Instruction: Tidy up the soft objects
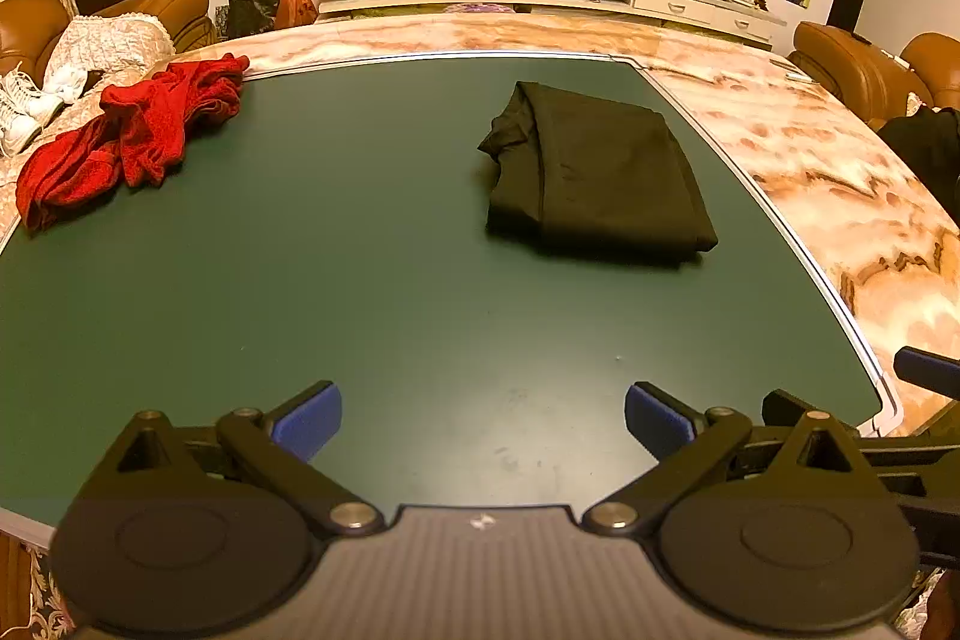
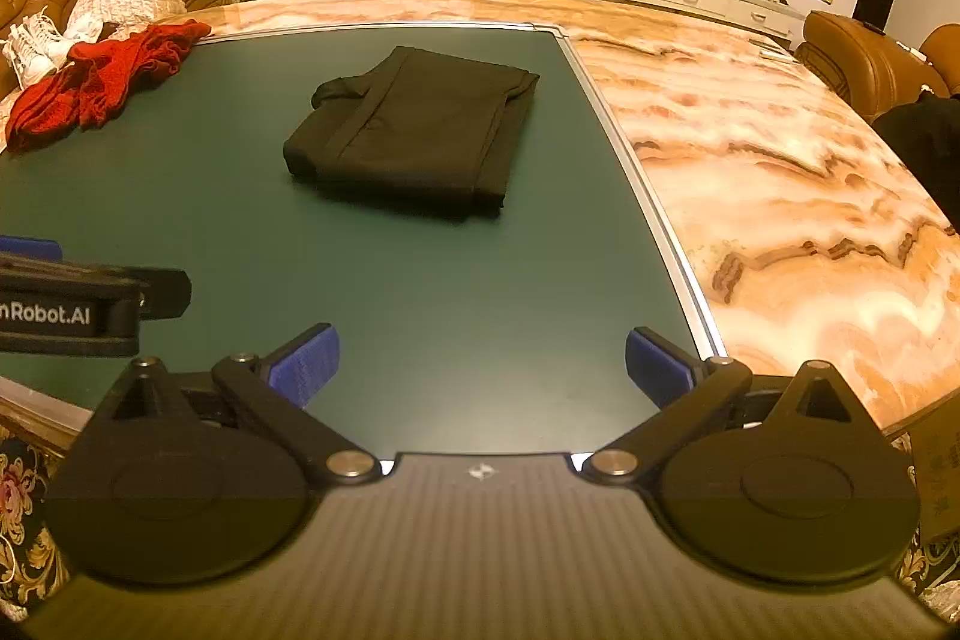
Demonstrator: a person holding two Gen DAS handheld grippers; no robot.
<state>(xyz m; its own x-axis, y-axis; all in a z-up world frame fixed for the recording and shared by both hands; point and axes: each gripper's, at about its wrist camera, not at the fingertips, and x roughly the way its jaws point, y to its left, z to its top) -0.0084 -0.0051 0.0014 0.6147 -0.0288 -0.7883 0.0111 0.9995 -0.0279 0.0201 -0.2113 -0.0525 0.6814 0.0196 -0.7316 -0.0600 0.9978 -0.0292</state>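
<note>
Folded garment (image 1: 600, 172) lies on mat (image 1: 360, 280), crumpled garment (image 1: 126, 136) far left.

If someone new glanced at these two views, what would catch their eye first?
Probably the crumpled red garment at the far left edge of the green mat, then the neatly folded black garment lying right of the mat's centre. Both the left gripper and the right gripper hover open and empty.

Count: one folded black garment (image 1: 600, 172) center-right of frame, one crumpled red garment (image 1: 126, 136) upper left, one green mat (image 1: 360, 280), two grippers, both spread wide.
</note>
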